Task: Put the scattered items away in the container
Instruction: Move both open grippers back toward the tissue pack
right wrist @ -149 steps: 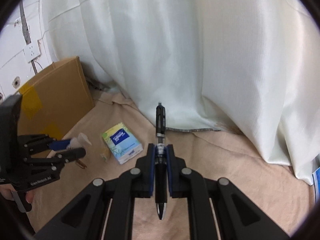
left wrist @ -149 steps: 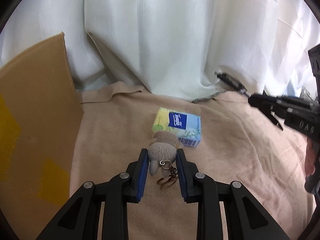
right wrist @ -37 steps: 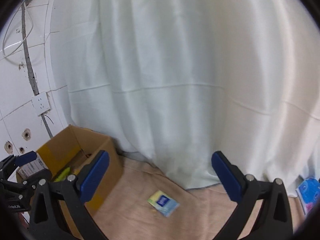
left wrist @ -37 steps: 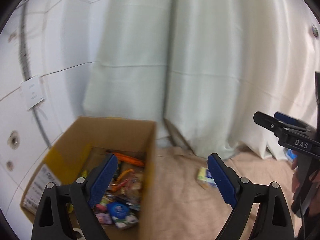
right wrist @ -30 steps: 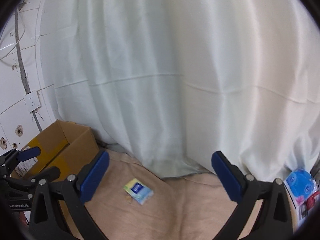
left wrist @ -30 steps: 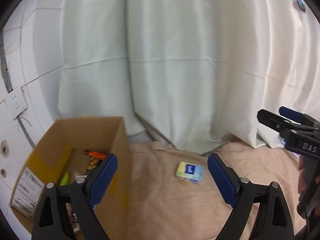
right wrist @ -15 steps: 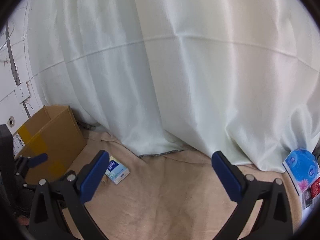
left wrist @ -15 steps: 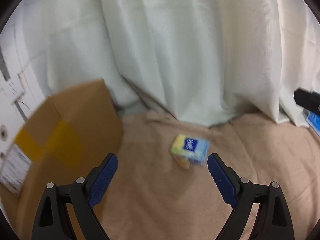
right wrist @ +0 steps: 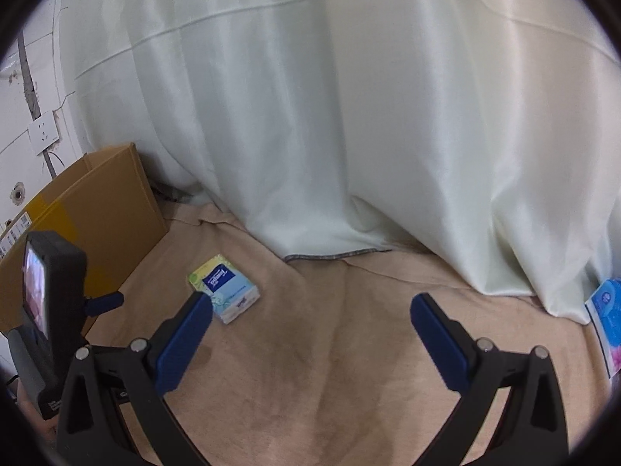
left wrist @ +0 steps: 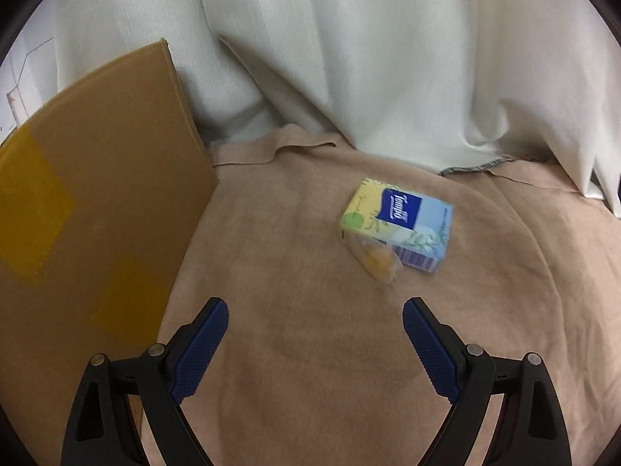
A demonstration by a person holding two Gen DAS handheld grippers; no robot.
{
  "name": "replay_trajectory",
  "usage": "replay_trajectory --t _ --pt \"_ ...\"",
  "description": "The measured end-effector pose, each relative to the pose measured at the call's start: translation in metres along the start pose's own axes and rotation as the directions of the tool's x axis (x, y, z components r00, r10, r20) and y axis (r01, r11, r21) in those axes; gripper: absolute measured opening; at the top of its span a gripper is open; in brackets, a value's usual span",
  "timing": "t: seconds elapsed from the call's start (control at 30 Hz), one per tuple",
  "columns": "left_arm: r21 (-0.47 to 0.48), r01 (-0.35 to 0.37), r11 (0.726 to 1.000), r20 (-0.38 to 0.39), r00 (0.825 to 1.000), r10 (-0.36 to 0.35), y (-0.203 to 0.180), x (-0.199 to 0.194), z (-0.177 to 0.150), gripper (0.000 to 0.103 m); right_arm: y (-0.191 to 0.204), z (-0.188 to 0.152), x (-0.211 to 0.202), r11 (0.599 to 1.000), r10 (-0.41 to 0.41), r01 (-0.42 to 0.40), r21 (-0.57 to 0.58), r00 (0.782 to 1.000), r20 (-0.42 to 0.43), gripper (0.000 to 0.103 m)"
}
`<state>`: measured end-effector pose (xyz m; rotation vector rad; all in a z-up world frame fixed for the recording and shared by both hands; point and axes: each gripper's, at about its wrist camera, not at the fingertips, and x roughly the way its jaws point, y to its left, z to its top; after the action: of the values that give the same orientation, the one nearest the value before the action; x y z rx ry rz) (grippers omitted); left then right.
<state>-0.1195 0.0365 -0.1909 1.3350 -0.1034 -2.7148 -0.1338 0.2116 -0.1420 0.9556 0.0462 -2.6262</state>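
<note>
Both grippers, left and right, have dropped toward the tissue pack, jaws spread, empty; its yellowish neighbour is blurred.

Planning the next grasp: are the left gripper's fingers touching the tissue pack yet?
Apart. In the left wrist view the left gripper is open, with bare beige cloth between its fingers and the tissue pack.
</note>
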Motion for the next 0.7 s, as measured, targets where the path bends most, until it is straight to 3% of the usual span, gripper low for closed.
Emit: replay_trajectory --t 0.43,0.7 --pt "0.031 0.01 0.999 -0.04 0.999 -0.009 -0.01 0.031 0.018 0.092 0.003 0.005 0.022 1.0 0.021 -0.02 0.022 0.999 -0.025 0.103" --pt "-0.009 0.035 0.999 -0.046 0.998 -0.036 -0.002 0.044 0.024 0.092 0.001 0.0 0.037 0.999 0.027 -0.026 0.019 0.998 -0.057 0.103"
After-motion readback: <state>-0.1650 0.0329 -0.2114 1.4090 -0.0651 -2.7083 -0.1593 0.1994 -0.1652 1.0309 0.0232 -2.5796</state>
